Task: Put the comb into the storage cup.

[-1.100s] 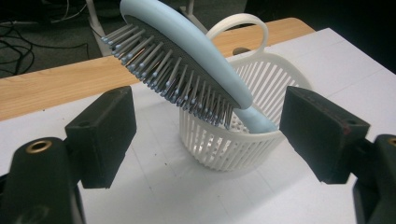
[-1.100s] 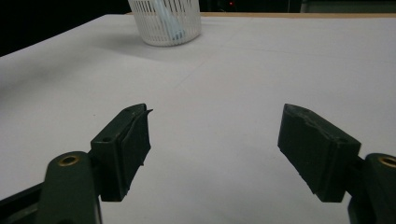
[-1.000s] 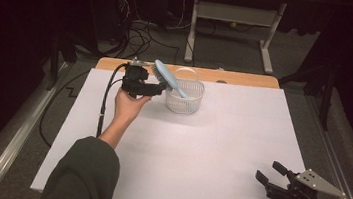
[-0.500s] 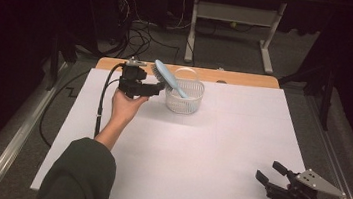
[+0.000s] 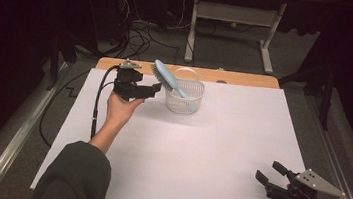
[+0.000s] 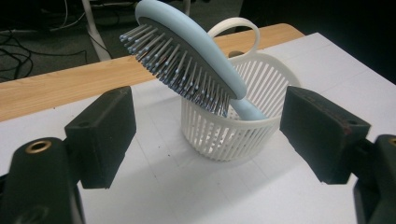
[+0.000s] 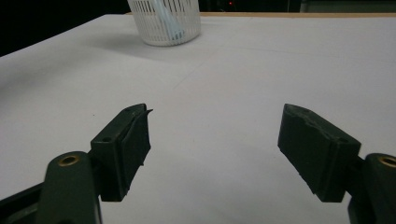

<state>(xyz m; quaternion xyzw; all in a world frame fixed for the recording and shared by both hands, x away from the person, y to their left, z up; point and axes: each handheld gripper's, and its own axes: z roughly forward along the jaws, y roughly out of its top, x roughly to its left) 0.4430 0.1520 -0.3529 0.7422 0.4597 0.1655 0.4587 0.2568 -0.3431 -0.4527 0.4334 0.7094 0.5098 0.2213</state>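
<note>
Both grippers stand with their jaws apart and nothing between the pads. Largest in the scene is the table [image 5: 218, 159], covered by a white sheet with a strip of bare wood along its far edge. On that sheet, near the far edge and a little left of the middle, stands a white slatted basket [image 5: 184, 96] with a loop handle at its far rim. A light blue hairbrush [image 5: 168, 77] leans in the basket, handle down inside and head sticking up and out over the rim toward the left, bristles facing down and left. The left gripper [image 5: 155, 86] is held just left of the basket, above the sheet, pointing toward it; in the left gripper view the basket and the brush head sit beyond and between the two spread jaws, and neither pad touches them. The right gripper [image 5: 270, 173] rests low at the near right corner of the table, well apart from the basket, its jaws aimed across the sheet; in the right gripper view the basket [image 7: 164, 21] shows far off at the top.
</note>
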